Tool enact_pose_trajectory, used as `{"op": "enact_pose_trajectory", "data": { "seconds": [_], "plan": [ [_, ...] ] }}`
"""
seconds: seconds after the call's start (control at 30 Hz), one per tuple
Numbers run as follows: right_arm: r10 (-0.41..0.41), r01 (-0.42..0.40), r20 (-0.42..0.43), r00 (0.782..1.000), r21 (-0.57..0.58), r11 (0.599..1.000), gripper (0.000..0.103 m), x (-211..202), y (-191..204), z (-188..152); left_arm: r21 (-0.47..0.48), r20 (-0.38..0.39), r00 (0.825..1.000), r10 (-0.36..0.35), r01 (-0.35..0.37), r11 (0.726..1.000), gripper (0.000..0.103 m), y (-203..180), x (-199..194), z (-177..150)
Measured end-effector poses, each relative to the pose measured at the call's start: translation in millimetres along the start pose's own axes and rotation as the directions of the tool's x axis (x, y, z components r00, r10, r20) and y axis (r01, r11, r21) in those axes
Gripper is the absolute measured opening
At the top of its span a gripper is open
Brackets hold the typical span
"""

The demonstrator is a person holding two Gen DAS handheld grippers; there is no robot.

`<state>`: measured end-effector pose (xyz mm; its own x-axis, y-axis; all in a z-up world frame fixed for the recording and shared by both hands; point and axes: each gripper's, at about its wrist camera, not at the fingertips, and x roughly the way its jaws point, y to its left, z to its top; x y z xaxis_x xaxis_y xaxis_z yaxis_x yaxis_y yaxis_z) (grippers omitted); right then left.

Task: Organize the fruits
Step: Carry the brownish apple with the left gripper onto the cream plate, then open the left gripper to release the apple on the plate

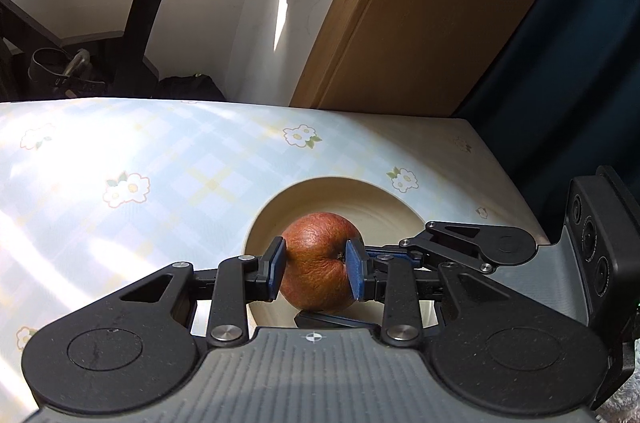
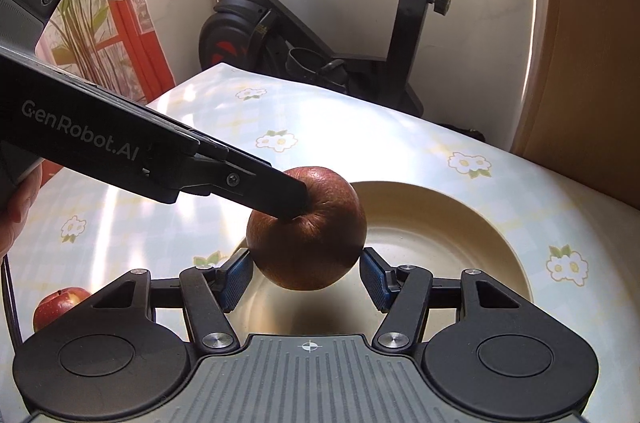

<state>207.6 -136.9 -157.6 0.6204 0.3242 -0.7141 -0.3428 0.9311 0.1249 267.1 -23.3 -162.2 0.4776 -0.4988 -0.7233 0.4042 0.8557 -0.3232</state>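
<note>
My left gripper (image 1: 316, 273) is shut on a red-brown apple (image 1: 316, 263) and holds it over a cream plate (image 1: 384, 199) on the flowered tablecloth. In the right wrist view the same apple (image 2: 312, 239) hangs just above the plate (image 2: 460, 235), with the left gripper's finger (image 2: 276, 191) pressed on its top left. My right gripper (image 2: 306, 279) is open, its blue pads on either side of the apple and a little apart from it. A second red apple (image 2: 60, 305) lies on the table at the lower left.
The table (image 2: 320, 127) carries a pale checked cloth with flowers. An exercise bike (image 2: 320, 35) stands behind the table by the wall. A wooden panel (image 1: 400, 23) rises at the table's far right. A potted plant (image 2: 84, 3) stands at the left.
</note>
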Motion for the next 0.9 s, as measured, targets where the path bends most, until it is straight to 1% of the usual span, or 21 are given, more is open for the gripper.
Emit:
{"op": "enact_pose_trajectory", "data": {
  "seconds": [0.1, 0.4, 0.53, 0.63, 0.73, 0.8, 0.9],
  "plan": [
    [0.004, -0.004, -0.013, 1.000, 0.003, 1.000, 0.055, 8, 0, 1, -0.007, -0.011, 1.000, 0.005, -0.005, 1.000, 0.034, 5, 8, 4],
    [0.011, -0.011, -0.035, 0.999, 0.014, 1.000, 0.055, 18, 0, -1, -0.013, -0.037, 0.999, 0.015, -0.016, 1.000, 0.034, 10, 12, 4],
    [0.011, -0.011, -0.037, 0.999, 0.007, 1.000, 0.055, 19, 0, -1, -0.021, -0.029, 0.999, 0.015, -0.016, 1.000, 0.034, 13, 12, 3],
    [0.012, -0.012, -0.044, 0.999, 0.010, 1.000, 0.056, 19, -1, -1, -0.006, -0.022, 0.999, 0.027, -0.027, 1.000, 0.035, 8, 11, 3],
    [-0.004, 0.004, -0.044, 0.999, 0.004, 1.000, 0.056, 15, 1, 1, 0.001, -0.013, 0.999, 0.048, -0.048, 0.999, 0.037, 4, 10, 1],
    [-0.017, 0.017, -0.041, 0.999, 0.002, 1.000, 0.056, 10, 1, 0, -0.002, -0.013, 0.998, 0.058, -0.058, 0.998, 0.037, 2, 7, 1],
    [-0.031, 0.032, -0.026, 0.999, 0.012, 0.999, 0.056, -2, -3, -3, -0.011, -0.011, 0.999, 0.051, -0.051, 0.999, 0.037, -1, 2, 2]
  ]
}}
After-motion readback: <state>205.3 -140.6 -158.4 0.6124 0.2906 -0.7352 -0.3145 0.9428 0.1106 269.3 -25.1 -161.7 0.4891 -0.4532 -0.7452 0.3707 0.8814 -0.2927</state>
